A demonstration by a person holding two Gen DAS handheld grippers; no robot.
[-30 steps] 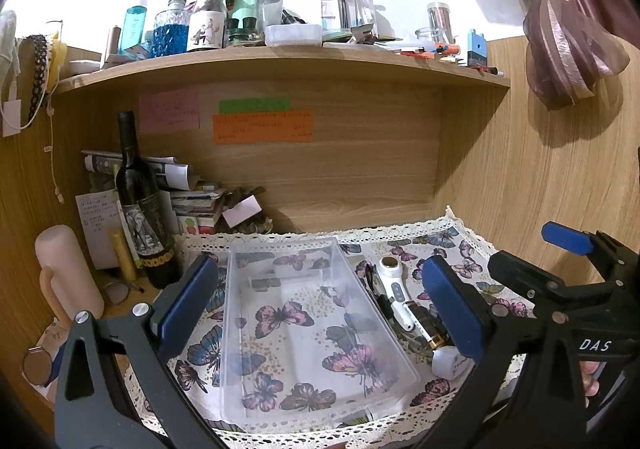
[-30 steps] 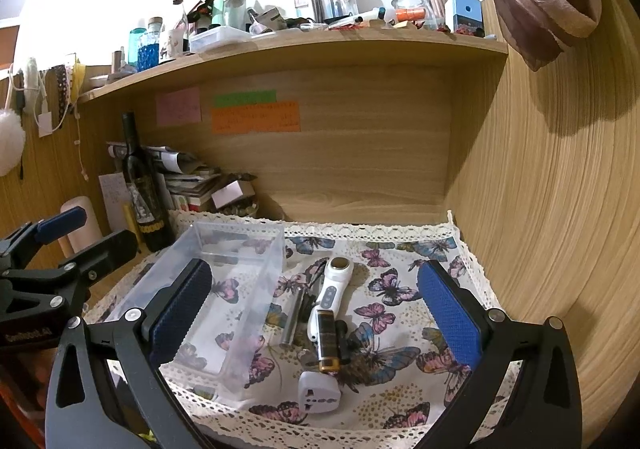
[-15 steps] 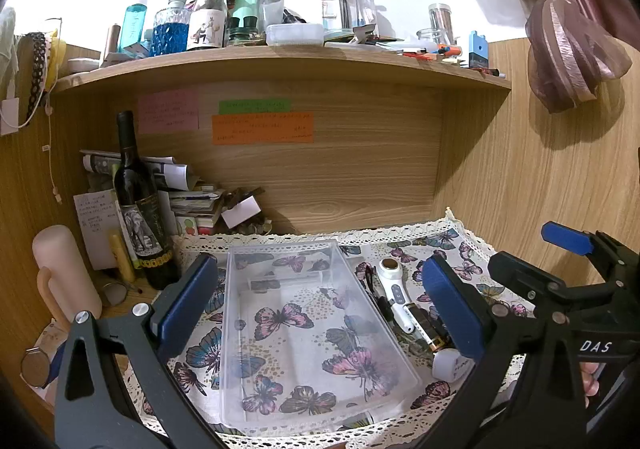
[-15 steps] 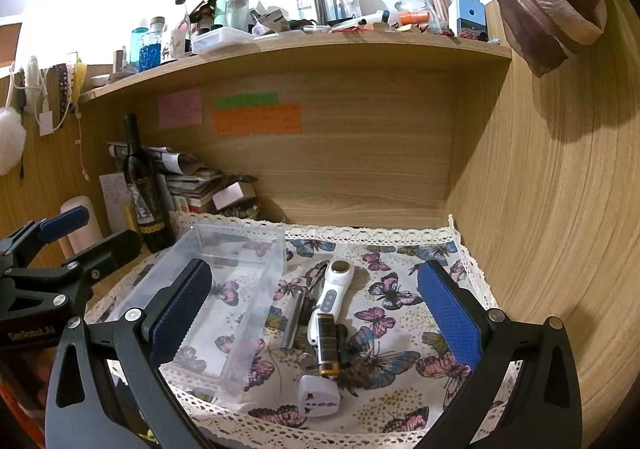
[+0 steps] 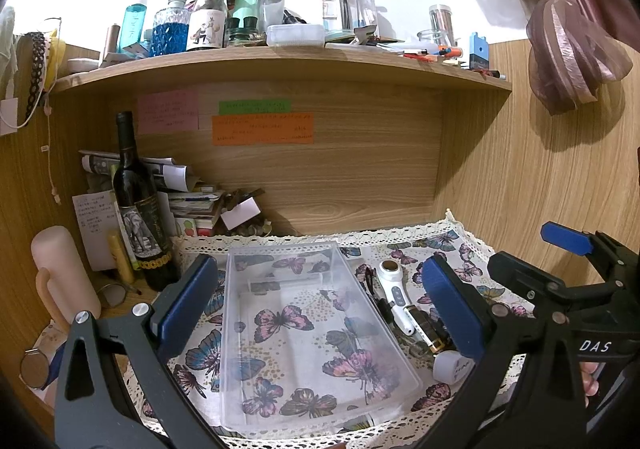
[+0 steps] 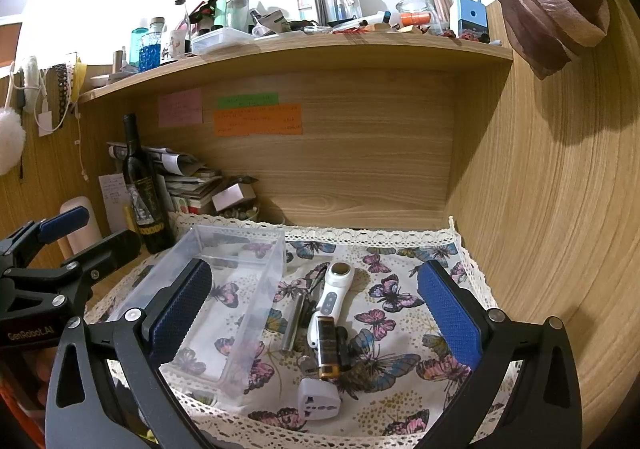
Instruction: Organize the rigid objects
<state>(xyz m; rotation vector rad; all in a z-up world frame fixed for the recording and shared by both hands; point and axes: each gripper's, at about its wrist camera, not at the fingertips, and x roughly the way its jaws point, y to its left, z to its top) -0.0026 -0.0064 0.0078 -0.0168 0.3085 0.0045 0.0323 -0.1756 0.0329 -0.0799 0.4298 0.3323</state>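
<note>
Left gripper [image 5: 320, 301]: we are holding it above the bin with its blue textured pads spread wide; nothing is sitting between them.
Right gripper [image 6: 316, 309]: we are keeping its ribbed blue pads wide apart too, hovering over the loose items; it is gripping nothing.
Clear plastic bin [image 5: 312, 329]: a rectangular, thin-walled transparent box is lying on the cloth; the butterfly print is showing through its floor; it is holding nothing that we can make out.
Butterfly cloth [image 6: 400, 301]: a white fabric with a crocheted lace edge is covering the desk.
White handheld device [image 6: 329, 299]: smooth glossy plastic with a round metallic head and small buttons; it is lying just right of the bin, head pointing to the back wall.
Metal cylinder [image 6: 293, 323]: a slim, dull silver tube is lying between the bin wall and the white device.
Dark tube with gold band [image 6: 327, 347]: it is resting against the white device's lower end.
White plug adapter [image 6: 319, 403]: a blocky rounded cube with socket holes is sitting nearest us, by the lace edge.
Wine bottle [image 5: 138, 209]: dark glass, standing upright, left of the bin.
</note>
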